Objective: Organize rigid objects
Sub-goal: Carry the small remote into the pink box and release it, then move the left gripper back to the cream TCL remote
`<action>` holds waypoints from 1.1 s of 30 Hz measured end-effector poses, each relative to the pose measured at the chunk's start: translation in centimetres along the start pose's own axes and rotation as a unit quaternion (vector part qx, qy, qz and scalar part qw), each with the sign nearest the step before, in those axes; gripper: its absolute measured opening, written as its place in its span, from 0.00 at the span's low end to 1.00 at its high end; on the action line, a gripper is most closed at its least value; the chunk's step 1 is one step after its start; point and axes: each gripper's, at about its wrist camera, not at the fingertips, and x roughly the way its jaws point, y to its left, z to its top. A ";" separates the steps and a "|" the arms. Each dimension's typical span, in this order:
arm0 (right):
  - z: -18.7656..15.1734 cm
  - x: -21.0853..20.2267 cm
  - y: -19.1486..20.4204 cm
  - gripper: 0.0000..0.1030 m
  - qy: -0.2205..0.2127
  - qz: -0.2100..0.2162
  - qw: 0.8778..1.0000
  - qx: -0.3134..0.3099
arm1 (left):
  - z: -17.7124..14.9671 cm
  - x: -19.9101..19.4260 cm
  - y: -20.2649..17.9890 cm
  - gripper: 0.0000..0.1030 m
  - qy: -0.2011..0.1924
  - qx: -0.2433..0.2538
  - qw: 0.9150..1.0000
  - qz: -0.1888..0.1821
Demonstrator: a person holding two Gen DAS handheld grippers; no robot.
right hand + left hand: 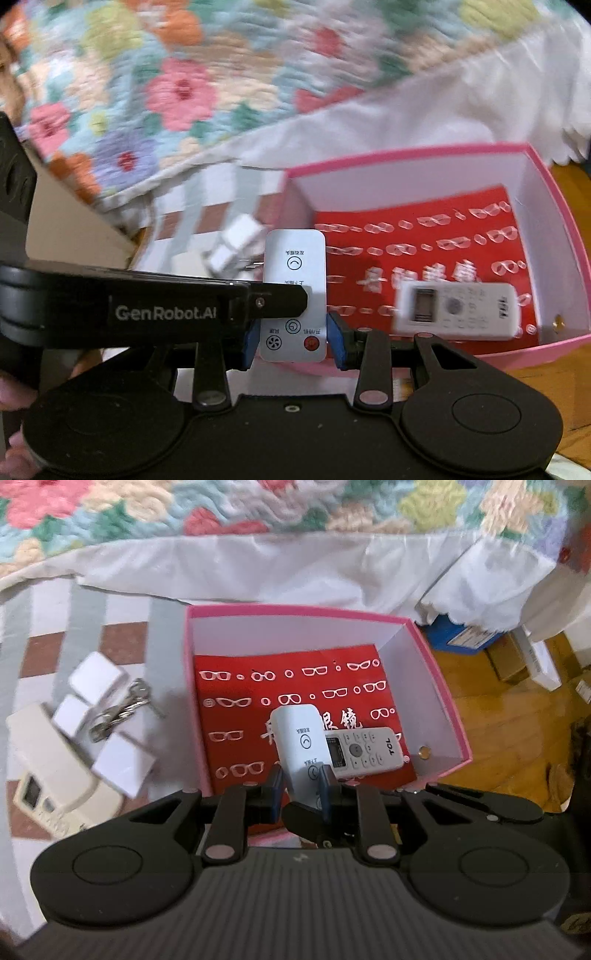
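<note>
A small white remote with round buttons (299,738) (295,291) is held over the near edge of the pink box (439,686) (554,206). My left gripper (300,790) is shut on its lower end, and its arm (162,310) crosses the right wrist view. My right gripper (293,339) is also shut on the same remote near its red button. A white TCL remote (365,751) (458,312) lies in the box on a red paper printed with glasses (258,694) (424,251).
Left of the box on the checkered cloth (122,638) lie a beige remote (51,771), three white cubes (96,677) and a key ring (122,709). A floral quilt (258,506) lies behind. Wooden floor with cartons (517,657) is at the right.
</note>
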 end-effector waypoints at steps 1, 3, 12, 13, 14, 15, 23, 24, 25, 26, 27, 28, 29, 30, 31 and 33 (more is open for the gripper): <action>0.2 0.5 -1.0 0.43 0.005 0.005 1.000 0.016 | 0.3 0.9 -0.2 0.18 0.004 -0.001 1.000 0.003; 0.6 1.4 -2.1 0.43 0.010 0.003 0.999 0.031 | 0.8 2.4 -0.3 0.18 0.011 -0.001 1.000 0.004; 0.1 4.3 -2.7 0.43 0.012 -0.043 0.997 0.055 | 1.2 6.6 -0.1 0.27 0.028 -0.007 0.999 0.041; 0.0 4.5 -2.4 0.43 0.013 -0.054 0.997 0.049 | 1.1 6.6 -0.2 0.29 0.027 0.002 0.998 0.050; 0.0 4.4 -2.4 0.43 0.014 -0.063 0.997 0.044 | 1.0 6.4 -0.3 0.33 0.022 0.012 0.998 0.054; 0.0 4.3 -2.2 0.44 0.015 -0.071 0.997 0.039 | 0.9 6.0 -0.4 0.36 0.018 0.021 0.998 0.056; -0.1 -0.4 -1.1 0.45 -0.005 -0.019 1.000 0.016 | 1.4 0.3 1.3 0.42 0.013 0.046 0.998 0.049; -0.2 -1.0 -0.5 0.45 -0.008 -0.003 1.000 0.002 | 1.4 -0.6 1.7 0.42 0.013 0.046 0.998 0.046; -0.3 -1.5 0.1 0.49 -0.011 0.013 1.000 -0.015 | 1.4 -1.3 2.0 0.42 0.012 0.043 0.998 0.047; -0.3 -1.6 1.0 0.51 -0.012 0.025 0.999 -0.034 | 1.2 -1.9 2.4 0.42 0.018 0.043 0.998 0.050; -0.5 -1.7 1.7 0.52 -0.012 0.033 0.998 -0.053 | 1.1 -2.3 2.7 0.42 0.025 0.045 0.997 0.051; -0.7 -1.8 2.4 0.52 -0.011 0.036 0.997 -0.067 | 0.9 -2.8 3.1 0.42 0.031 0.045 0.997 0.051; -0.9 -1.9 3.2 0.52 -0.012 0.041 0.996 -0.082 | 0.7 -3.5 3.6 0.42 0.033 0.043 0.997 0.050; -1.0 -2.0 4.0 0.52 -0.012 0.048 0.994 -0.093 | 0.5 -4.1 4.1 0.42 0.032 0.043 0.997 0.050; -1.2 -2.2 4.9 0.52 -0.013 0.059 0.992 -0.107 | 0.4 -4.8 4.7 0.42 0.028 0.042 0.997 0.053; -1.6 -2.7 6.7 0.52 -0.015 0.081 0.987 -0.136 | -0.1 -6.5 6.1 0.42 0.020 0.041 0.997 0.057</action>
